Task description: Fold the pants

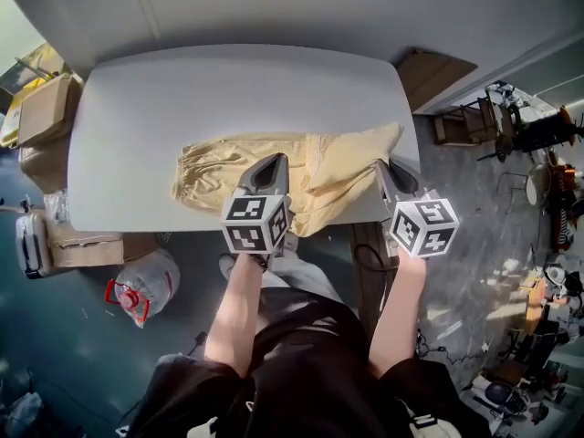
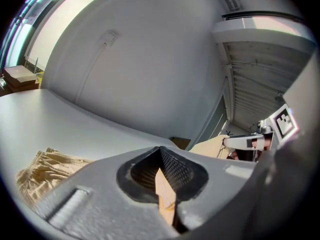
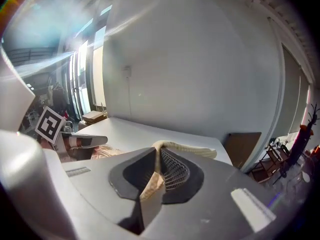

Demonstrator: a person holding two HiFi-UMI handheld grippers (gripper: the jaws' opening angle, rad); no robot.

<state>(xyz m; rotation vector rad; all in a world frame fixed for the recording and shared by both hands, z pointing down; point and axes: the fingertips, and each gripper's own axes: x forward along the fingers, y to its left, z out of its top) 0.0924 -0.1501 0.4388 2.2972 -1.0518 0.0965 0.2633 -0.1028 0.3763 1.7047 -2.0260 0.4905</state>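
Beige cloth, thin and crinkled: the pants [image 1: 228,172] lie across the near strip of the grey table [image 1: 228,89]. Their gathered elastic end is out to the left of the left claw [image 1: 270,166], and the rest runs right to the right claw [image 1: 384,168].

Left claw: jaws together, clamped on a fold of the pants. Its own view shows a tan strip pinched between the mesh pads [image 2: 175,171], running back from the tips toward the camera. The gathered end sits on the table, low and left of this claw's tips.

Right claw: jaws nearly together, clamped on the pants too. In its view a rolled beige edge comes over the tips and drapes off to the right, with cloth wedged down between the pads.

Between the two claws the cloth is doubled over itself. It is raised off the table at the right claw's end, with a pointed corner up just left of that claw. Some cloth hangs over the near table edge between the claws.

Each claw shows in the other's view, off to the side and near.

The left claw's marker cube [image 1: 255,224] sits behind its jaws, over the table's near edge.

Cardboard boxes [image 1: 41,108] are on the floor well left of the left claw. A clear plastic bag [image 1: 146,281] with something red lies below-left of it.
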